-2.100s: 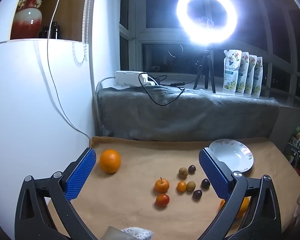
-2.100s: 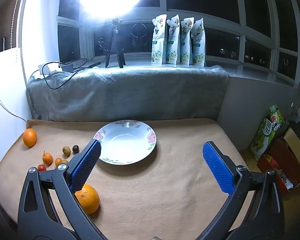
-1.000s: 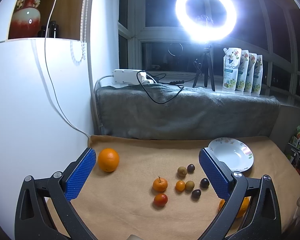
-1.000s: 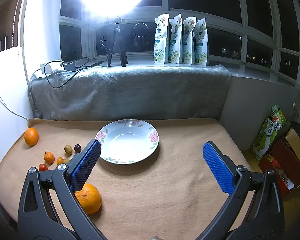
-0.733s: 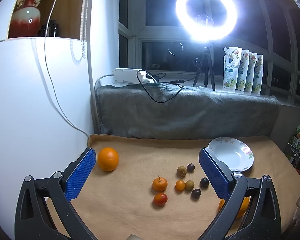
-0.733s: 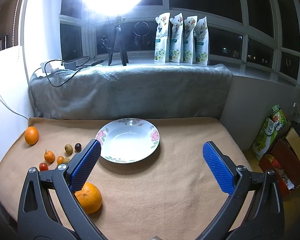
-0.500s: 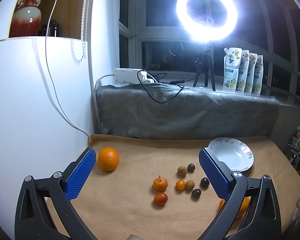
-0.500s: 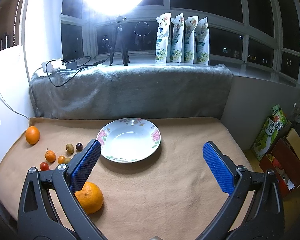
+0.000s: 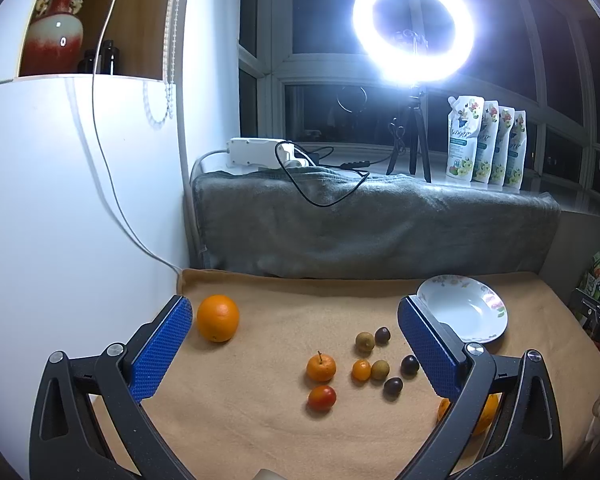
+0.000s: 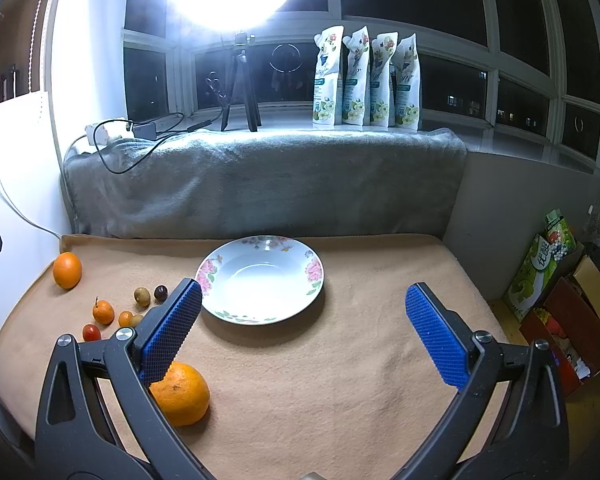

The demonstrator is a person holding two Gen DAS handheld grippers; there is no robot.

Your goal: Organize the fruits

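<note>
Dark window panes and a glaring ring light [image 9: 414, 26] stand behind the worktop [image 10: 340, 380], which is covered with a tan cloth and backed by a grey blanket [image 10: 260, 184] draped over the sill. Four pouches [image 10: 366, 80] stand upright on the sill beyond the blanket.

Using the plate [image 10: 314, 270] as the landmark: it is a white, flower-rimmed, shallow dish lying flat and holding nothing, near the middle of the cloth toward the blanket. One orange [image 10: 182, 394] sits on the near side of the plate, partly behind the right tongs' left finger. A second orange [image 9: 217, 317] lies well apart from the plate, by the white wall. Between that orange and the plate lies a loose cluster of small fruit: a stemmed tangerine [image 9: 321, 367] with its stem up, a red tomato [image 9: 322, 397], and several small round brown and dark fruits [image 9: 380, 360]. All are round, so no long axis shows.

Left tongs [image 9: 292, 344] and right tongs [image 10: 304, 324] are both spread wide, gripping nothing, held above the cloth.
</note>
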